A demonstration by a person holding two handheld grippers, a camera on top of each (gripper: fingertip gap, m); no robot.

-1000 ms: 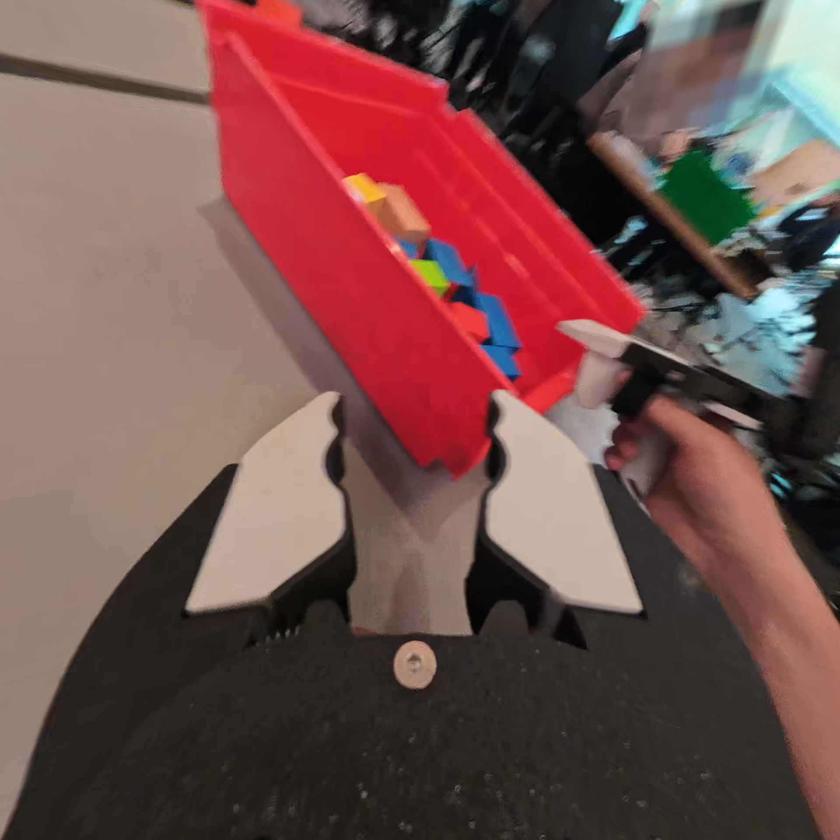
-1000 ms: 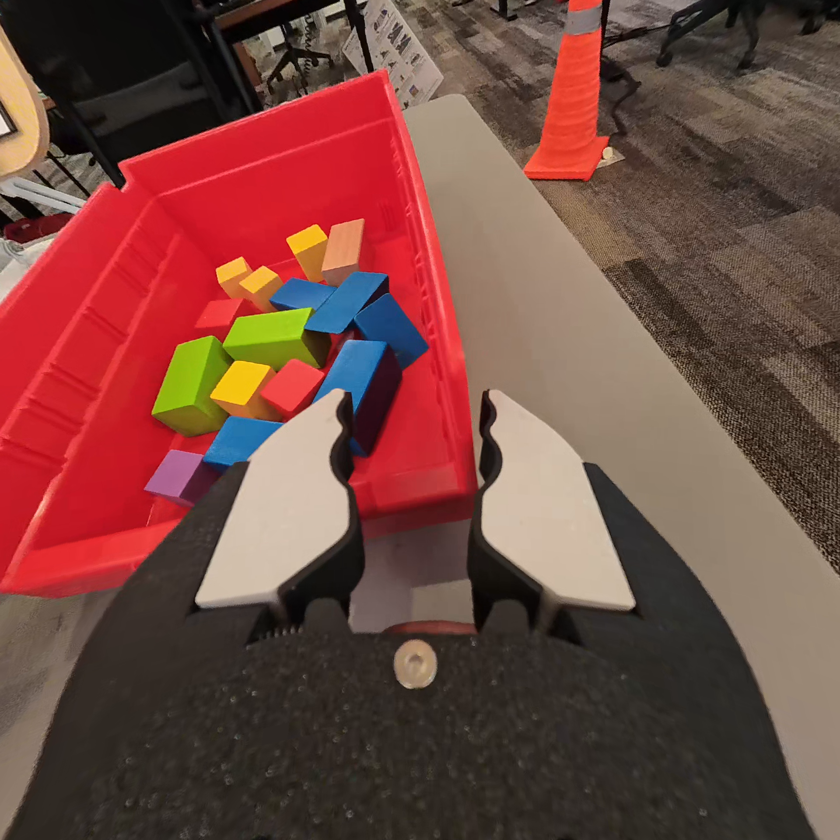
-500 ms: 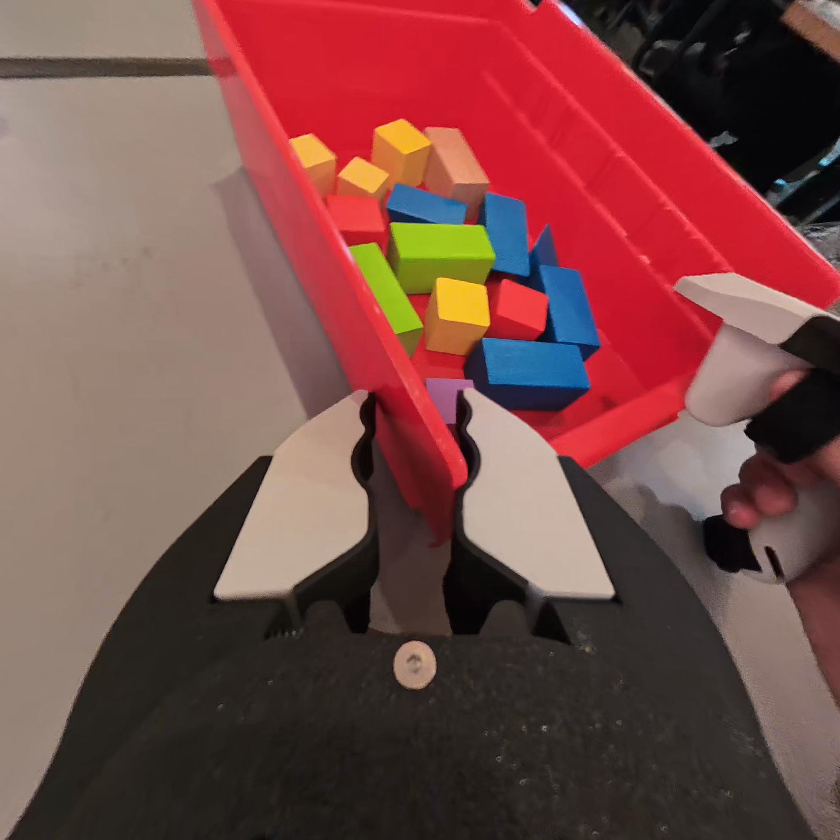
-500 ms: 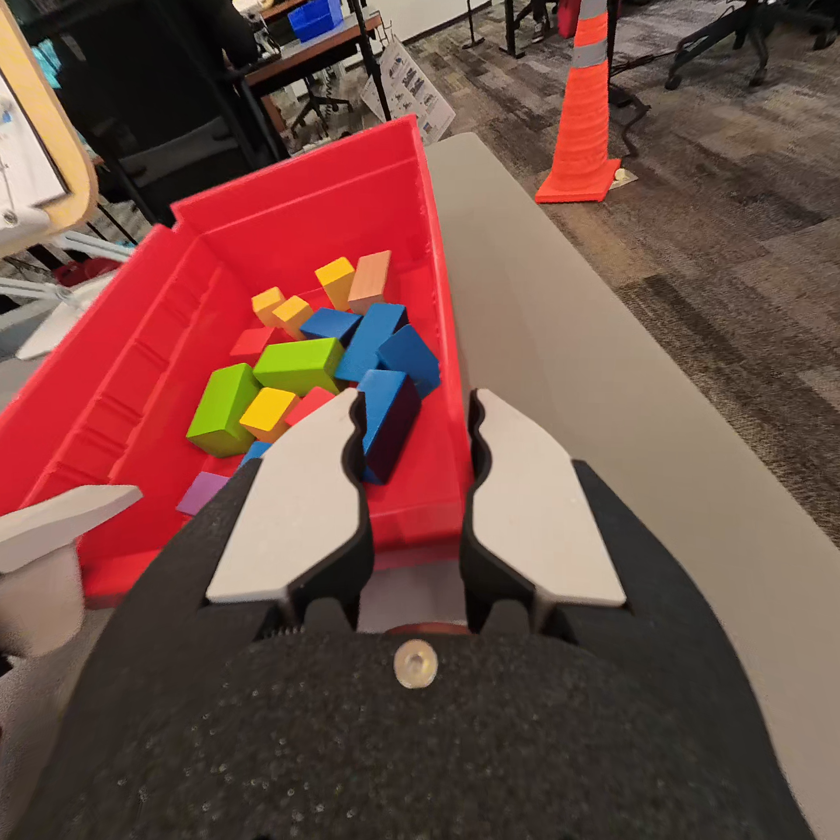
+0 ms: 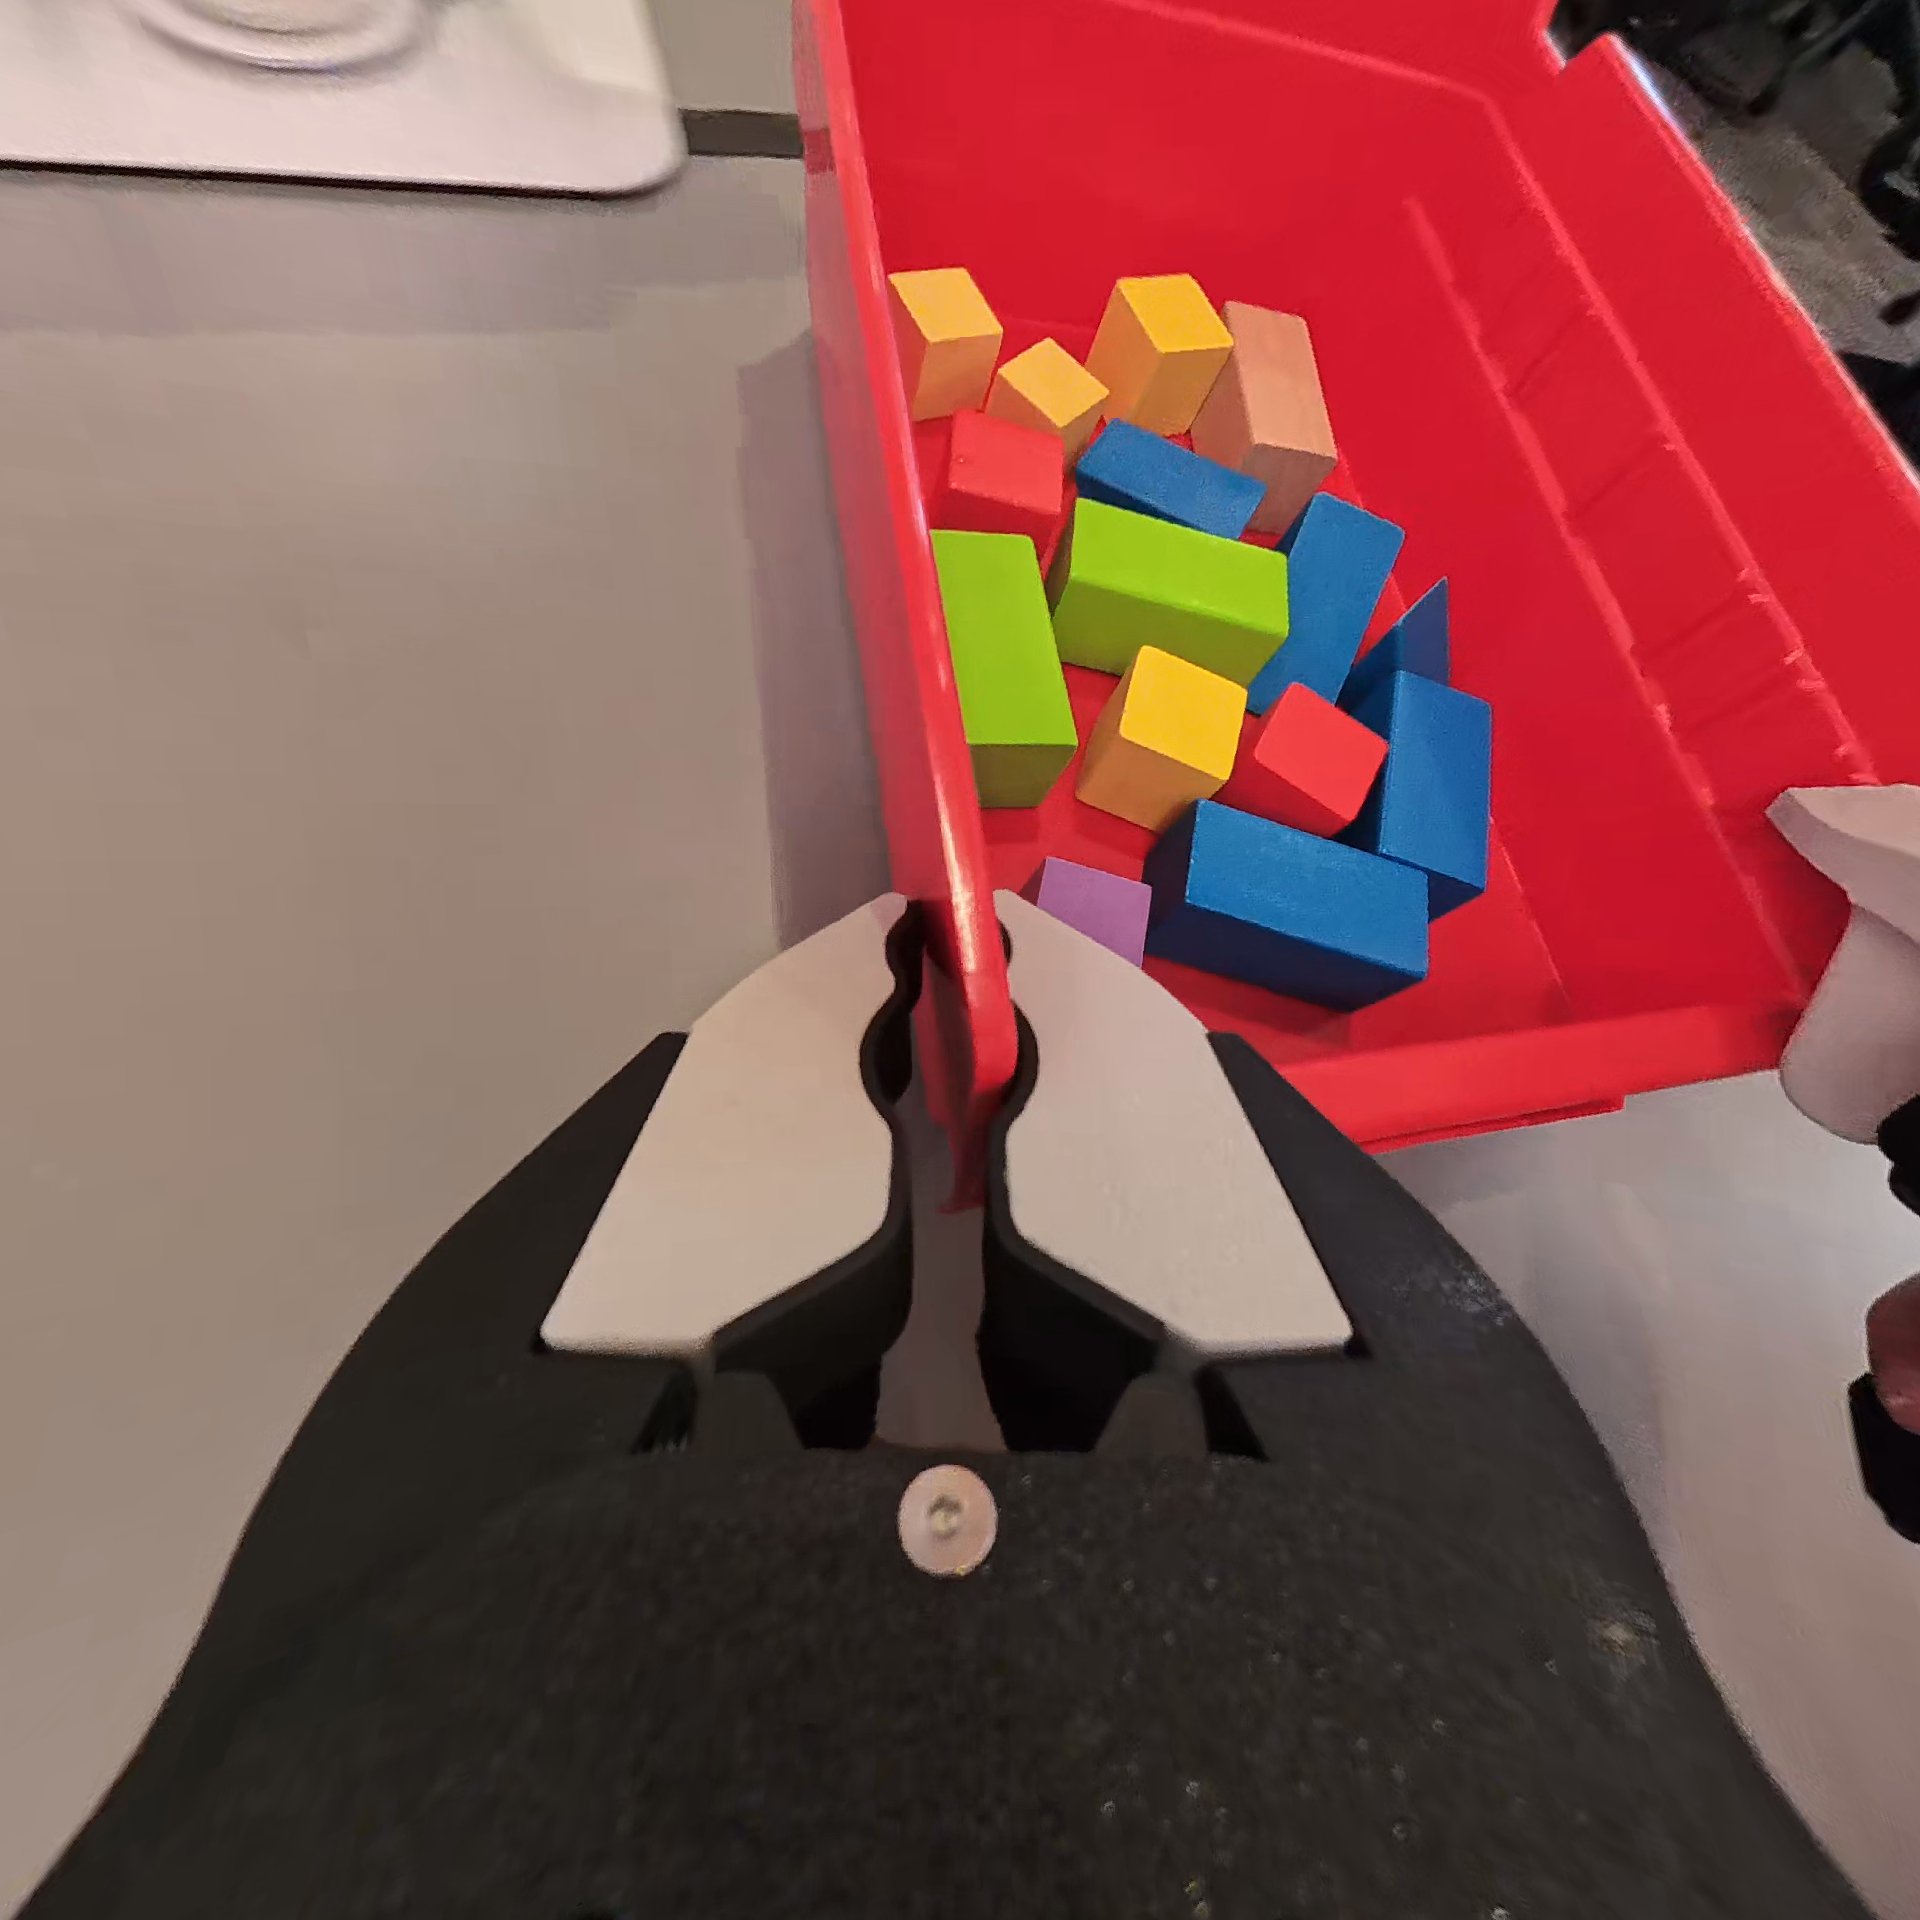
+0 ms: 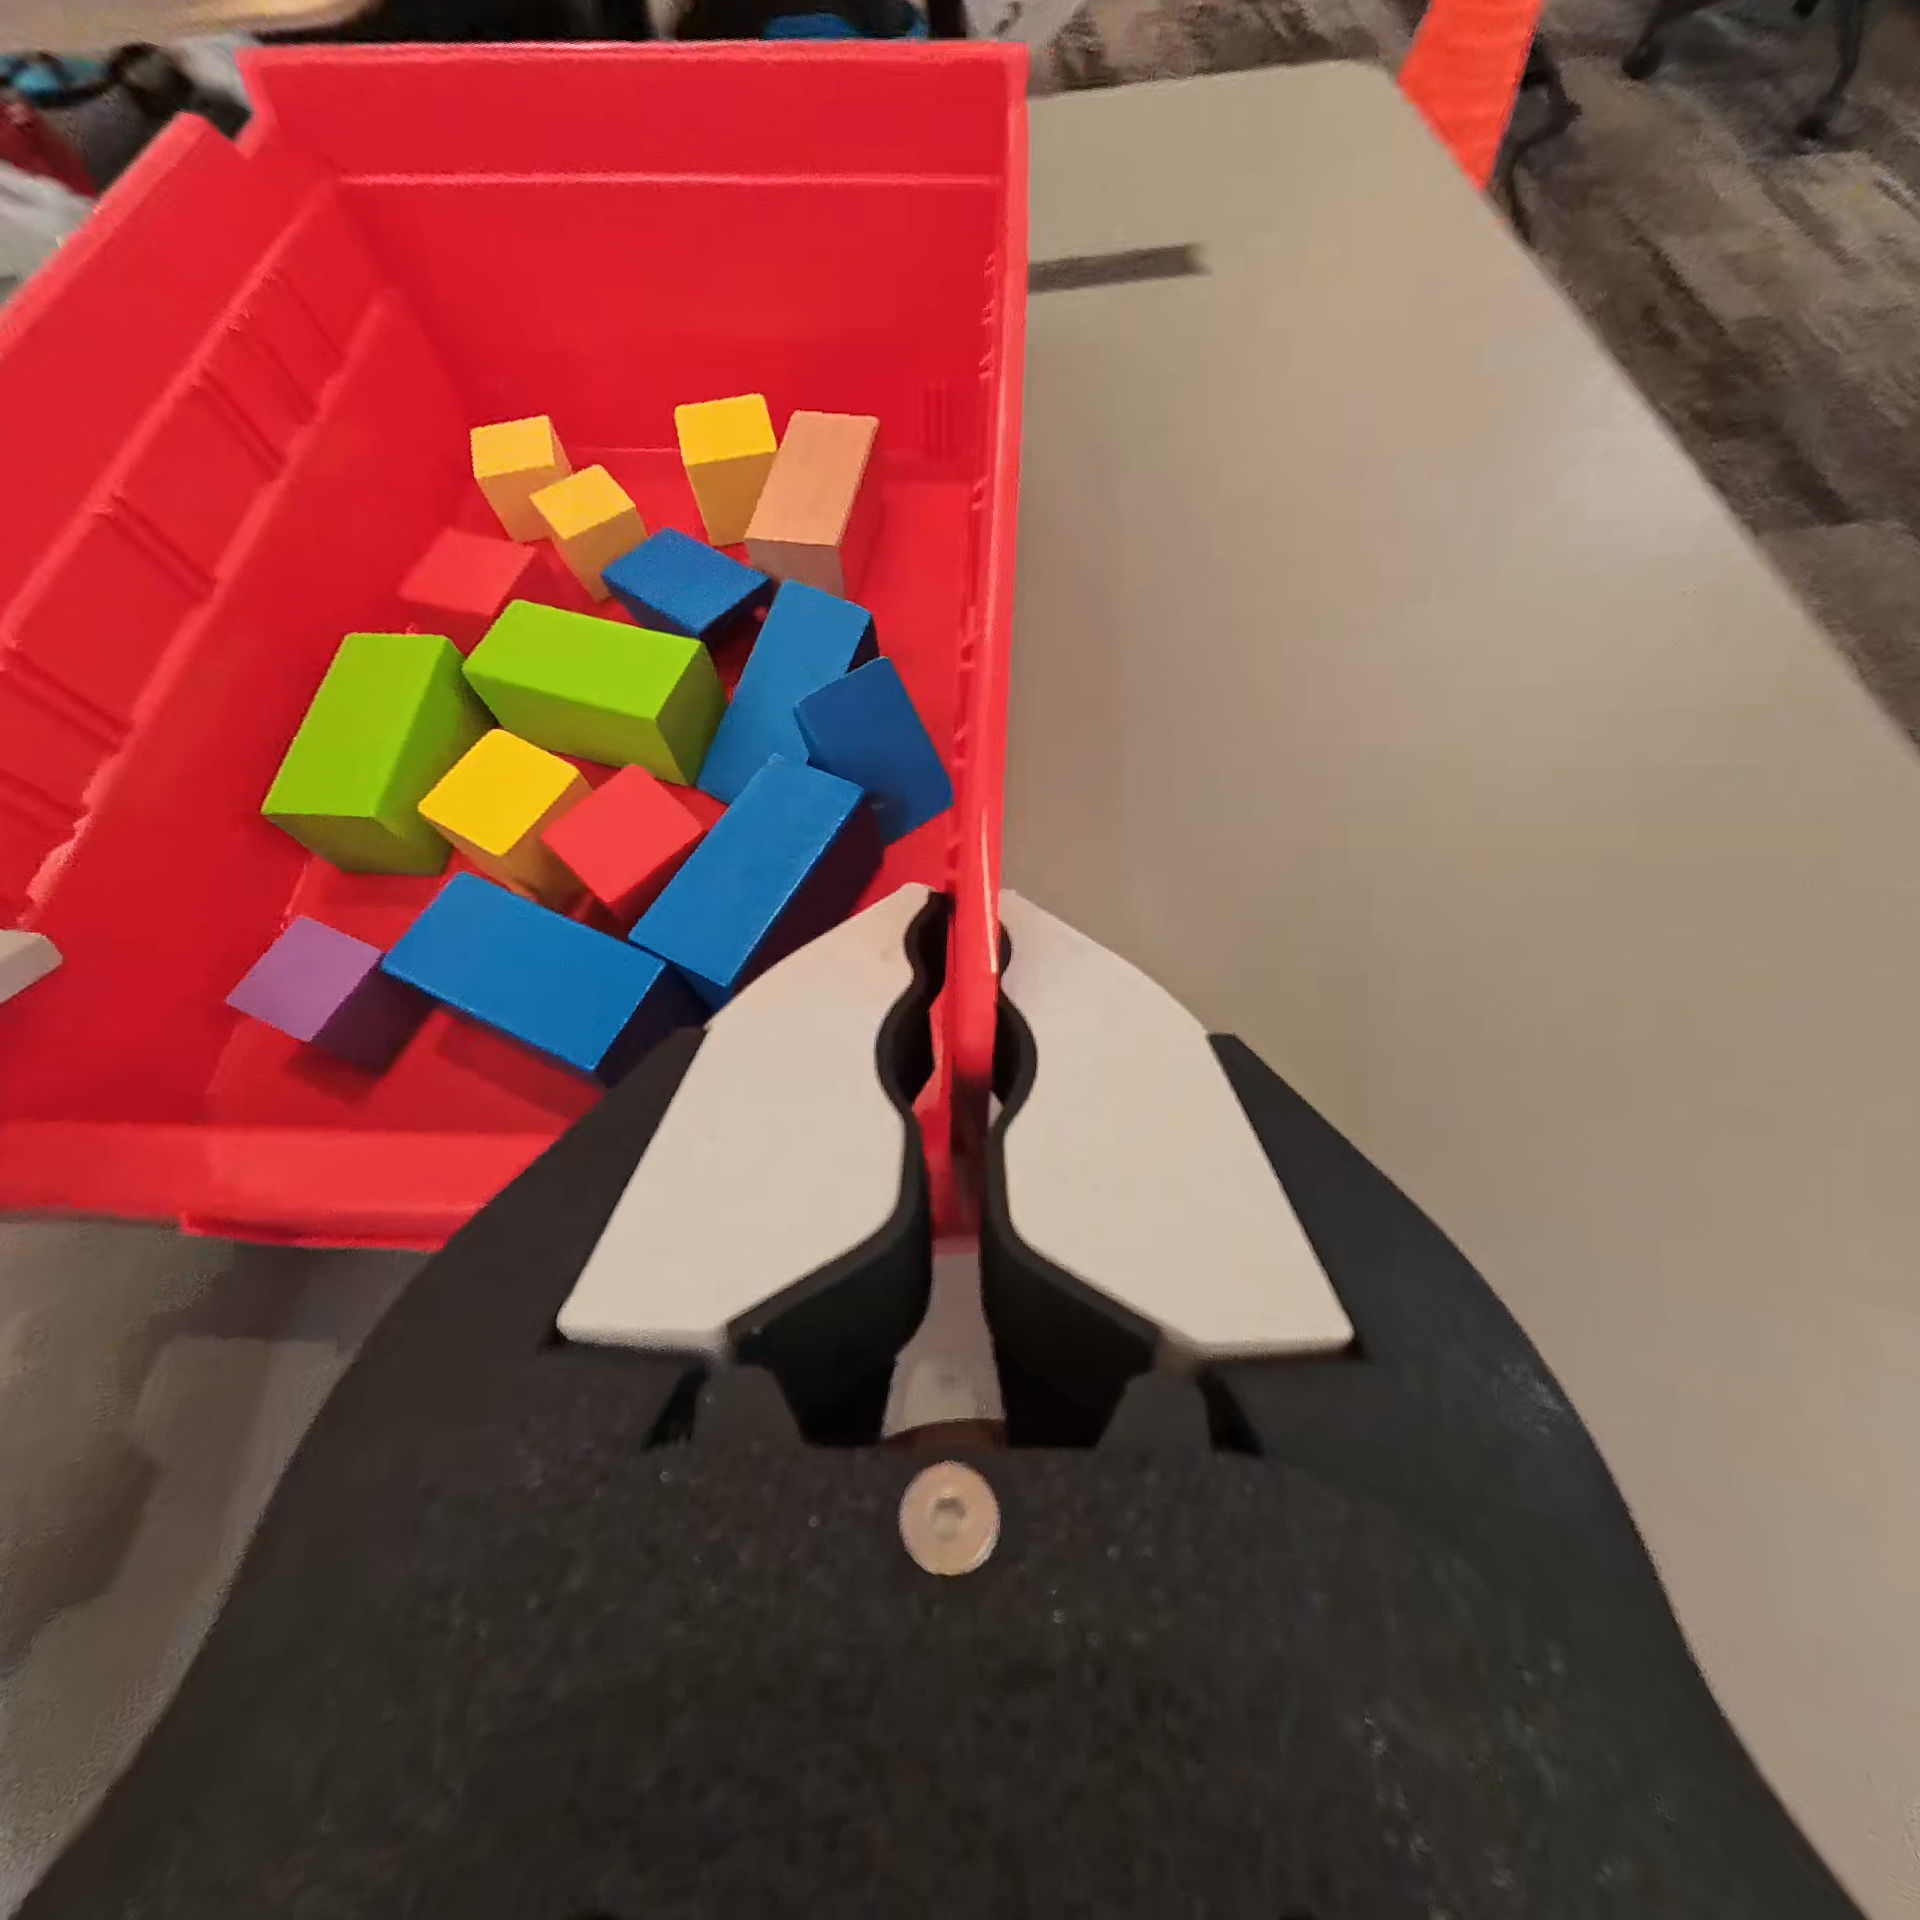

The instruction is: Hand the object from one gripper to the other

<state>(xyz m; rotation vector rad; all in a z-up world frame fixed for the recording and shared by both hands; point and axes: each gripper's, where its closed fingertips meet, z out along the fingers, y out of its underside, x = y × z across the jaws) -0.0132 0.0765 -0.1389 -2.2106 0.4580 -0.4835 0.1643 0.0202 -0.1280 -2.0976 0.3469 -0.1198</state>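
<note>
Left first, the left gripper pinches the near left wall of the red bin, one finger on each side of the thin plastic. Inside lie painted blocks with sharp edges: two green blocks, several yellow cubes, red cubes, long blue blocks, a small purple cube and one bare wooden block. Rightward, the right gripper clamps the bin's right wall, on the smooth grey table.
</note>
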